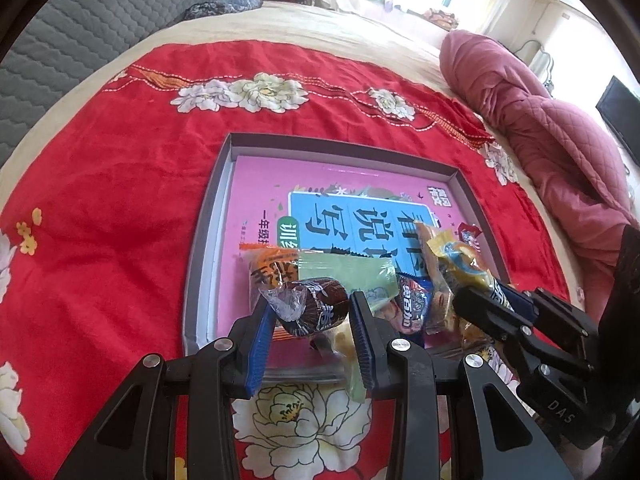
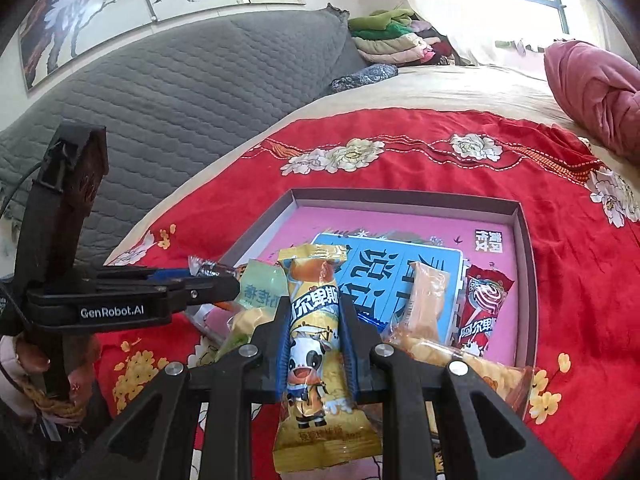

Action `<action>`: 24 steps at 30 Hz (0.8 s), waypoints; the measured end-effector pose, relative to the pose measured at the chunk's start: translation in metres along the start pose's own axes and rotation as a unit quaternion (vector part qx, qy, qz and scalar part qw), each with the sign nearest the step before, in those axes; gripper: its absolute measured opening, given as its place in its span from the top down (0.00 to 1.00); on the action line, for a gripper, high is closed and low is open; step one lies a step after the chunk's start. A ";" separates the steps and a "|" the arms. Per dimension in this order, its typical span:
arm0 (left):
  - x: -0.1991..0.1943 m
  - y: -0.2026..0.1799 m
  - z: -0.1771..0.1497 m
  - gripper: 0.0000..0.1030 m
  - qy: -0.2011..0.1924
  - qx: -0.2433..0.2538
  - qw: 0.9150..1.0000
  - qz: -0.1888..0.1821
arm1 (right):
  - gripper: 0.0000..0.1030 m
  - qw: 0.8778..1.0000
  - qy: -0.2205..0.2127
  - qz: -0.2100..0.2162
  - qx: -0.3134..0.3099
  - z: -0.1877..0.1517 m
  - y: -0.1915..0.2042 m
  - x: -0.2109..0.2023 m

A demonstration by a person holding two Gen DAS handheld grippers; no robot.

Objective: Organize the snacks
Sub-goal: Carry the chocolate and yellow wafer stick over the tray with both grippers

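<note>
Both my grippers hold snacks over the near edge of the tray.

My left gripper (image 1: 312, 320) pinches a brown-wrapped candy (image 1: 316, 306); my right gripper (image 2: 314, 332) clamps a yellow cow-print packet (image 2: 314, 344) — both above the grey tray (image 1: 344, 146) on the red floral blanket (image 1: 120, 184), other snacks piled just beside them.

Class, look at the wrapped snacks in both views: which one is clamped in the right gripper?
The yellow packet with the cartoon cow, upright between the right gripper pads. The brown twist-wrapped sweet sits in the left gripper; the red packet lies unheld.
</note>
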State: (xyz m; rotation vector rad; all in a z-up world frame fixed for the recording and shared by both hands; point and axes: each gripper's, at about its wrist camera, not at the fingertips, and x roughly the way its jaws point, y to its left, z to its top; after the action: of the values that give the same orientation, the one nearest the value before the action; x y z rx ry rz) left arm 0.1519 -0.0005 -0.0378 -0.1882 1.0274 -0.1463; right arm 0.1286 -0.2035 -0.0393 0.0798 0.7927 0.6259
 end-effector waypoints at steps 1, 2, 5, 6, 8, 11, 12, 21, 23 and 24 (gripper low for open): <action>0.002 0.000 0.000 0.63 0.001 0.000 1.000 0.001 | 0.78 1.000 0.000 0.000 0.001 0.000 -0.001 0.001; 0.003 0.000 -0.001 0.63 0.003 0.001 1.000 0.001 | 0.78 1.000 -0.001 -0.003 0.001 0.000 -0.001 0.001; 0.007 0.000 -0.001 0.63 0.005 0.000 1.000 0.003 | 0.78 1.000 -0.002 -0.003 0.006 0.002 -0.003 0.003; 0.007 0.000 -0.001 0.63 0.005 0.000 1.000 0.003 | 0.78 1.000 -0.001 -0.003 0.008 0.002 -0.004 0.003; 0.009 0.000 -0.001 0.63 0.006 0.001 1.000 0.004 | 0.78 1.000 -0.002 -0.005 0.010 0.003 -0.005 0.004; 0.010 0.000 -0.001 0.63 0.006 0.001 1.000 0.003 | 0.78 1.000 0.000 -0.005 0.010 0.004 -0.005 0.006; 0.011 0.000 -0.001 0.63 0.007 0.002 1.000 0.004 | 0.78 1.000 0.001 -0.006 0.009 0.005 -0.005 0.007; 0.014 -0.004 0.000 0.63 0.008 0.005 1.000 0.008 | 0.78 1.000 0.011 -0.013 0.010 0.006 -0.006 0.016; 0.014 -0.005 0.000 0.63 0.008 0.006 1.000 0.009 | 0.78 1.000 0.014 -0.016 0.007 0.006 -0.006 0.019; 0.014 -0.005 0.000 0.63 0.008 0.006 1.000 0.009 | 0.78 1.000 0.016 -0.018 0.007 0.006 -0.006 0.020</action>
State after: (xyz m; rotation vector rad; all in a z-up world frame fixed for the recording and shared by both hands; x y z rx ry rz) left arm 0.1590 -0.0082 -0.0484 -0.1664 1.0428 -0.1386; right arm 0.1461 -0.1963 -0.0497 0.0681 0.8267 0.5896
